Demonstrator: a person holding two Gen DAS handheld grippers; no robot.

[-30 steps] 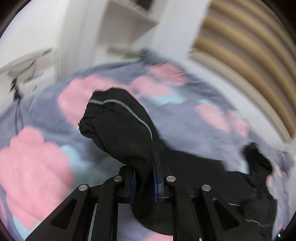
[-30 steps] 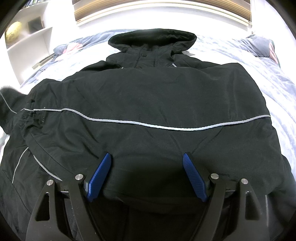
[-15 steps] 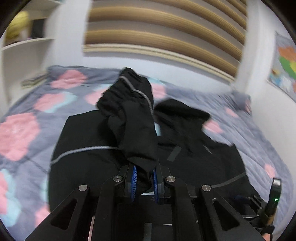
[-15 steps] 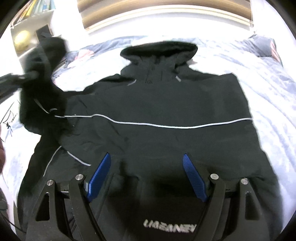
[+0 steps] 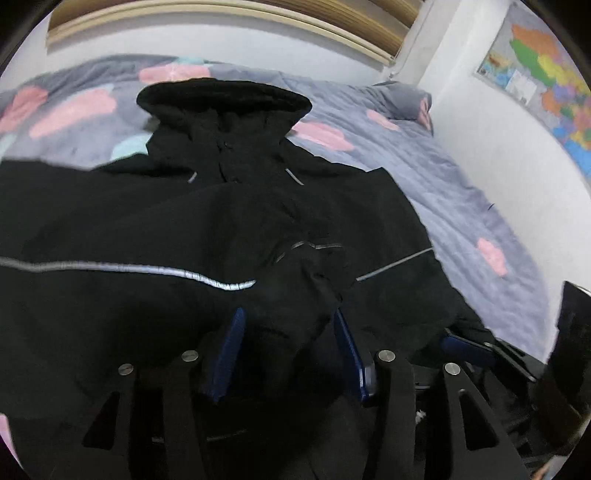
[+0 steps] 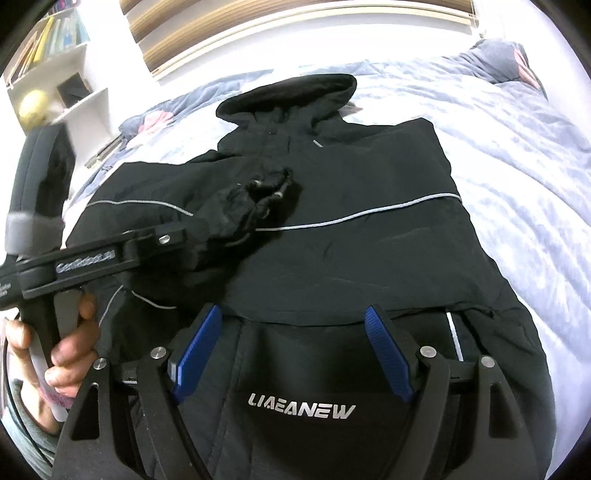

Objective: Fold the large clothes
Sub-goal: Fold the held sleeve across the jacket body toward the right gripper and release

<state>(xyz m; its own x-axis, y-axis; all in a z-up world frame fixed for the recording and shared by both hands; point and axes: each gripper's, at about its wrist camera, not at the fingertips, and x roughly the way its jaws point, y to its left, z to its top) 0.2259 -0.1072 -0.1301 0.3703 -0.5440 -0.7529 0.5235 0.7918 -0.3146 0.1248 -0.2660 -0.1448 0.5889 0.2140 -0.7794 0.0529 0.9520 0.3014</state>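
Note:
A black hooded jacket (image 6: 369,240) with thin silver piping lies flat on the bed, hood (image 6: 288,96) at the far end. Its left sleeve (image 6: 251,206) is folded across the chest, cuff (image 5: 306,266) bunched. My left gripper (image 5: 289,317) hovers at that cuff. Its jaws are opening: the blue pads (image 5: 229,350) stand apart with slack sleeve cloth between them. From the side, the left gripper (image 6: 184,236) reaches in from the left, held by a hand (image 6: 66,350). My right gripper (image 6: 293,314) stands wide open above the near hem with the silver logo, nothing between its fingers.
A grey quilt (image 5: 443,184) with pink flowers covers the bed, with a pillow (image 6: 509,62) at the far right. A white shelf unit (image 6: 74,74) stands at the left, slatted blinds (image 6: 295,29) behind the bed, and a coloured wall map (image 5: 535,66) on the right.
The left gripper carried the pinched sleeve from out over the quilt across onto the jacket's chest, then parted its pads. The right gripper pulled back and up, bringing the logo hem into view.

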